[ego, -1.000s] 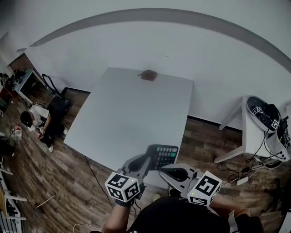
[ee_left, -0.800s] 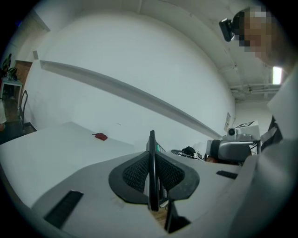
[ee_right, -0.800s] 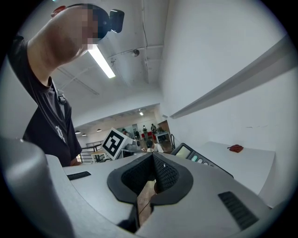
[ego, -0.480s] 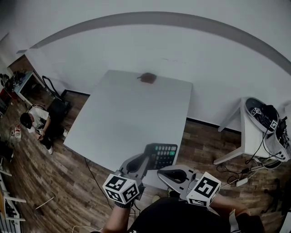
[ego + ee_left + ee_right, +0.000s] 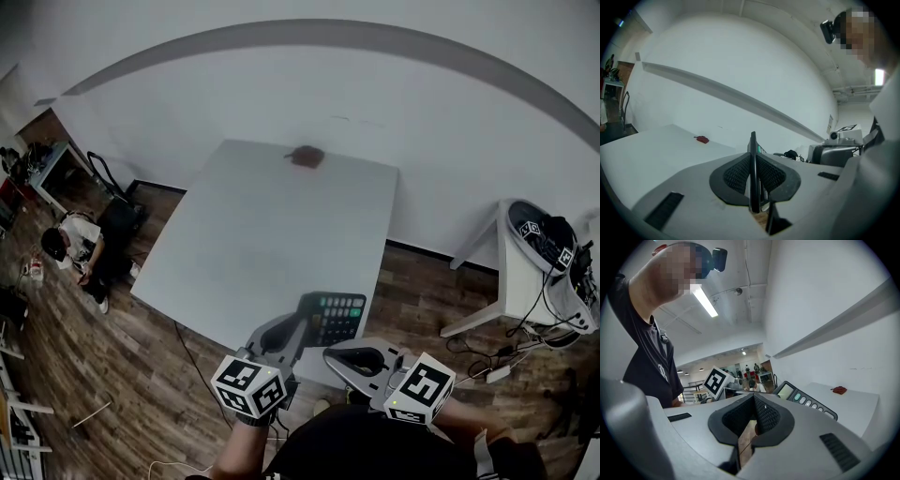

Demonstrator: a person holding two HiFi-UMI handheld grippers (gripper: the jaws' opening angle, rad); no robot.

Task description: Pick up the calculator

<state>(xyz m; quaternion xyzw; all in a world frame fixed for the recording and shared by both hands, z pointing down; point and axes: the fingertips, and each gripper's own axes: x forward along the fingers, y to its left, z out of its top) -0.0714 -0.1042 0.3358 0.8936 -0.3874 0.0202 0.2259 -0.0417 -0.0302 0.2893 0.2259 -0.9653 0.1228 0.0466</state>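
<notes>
Firmly, the left gripper (image 5: 302, 327) pinches one calculator (image 5: 336, 317) by its left edge over the white table's (image 5: 272, 234) near edge; it is dark, with a small screen and green and pale keys. The right gripper (image 5: 752, 401), pressed together and empty, is just right of it.

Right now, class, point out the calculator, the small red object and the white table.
calculator (image 5: 336, 315), head view, on its keypad.
small red object (image 5: 306, 156), head view, on its middle.
white table (image 5: 267, 234), head view, on the bare top.
</notes>
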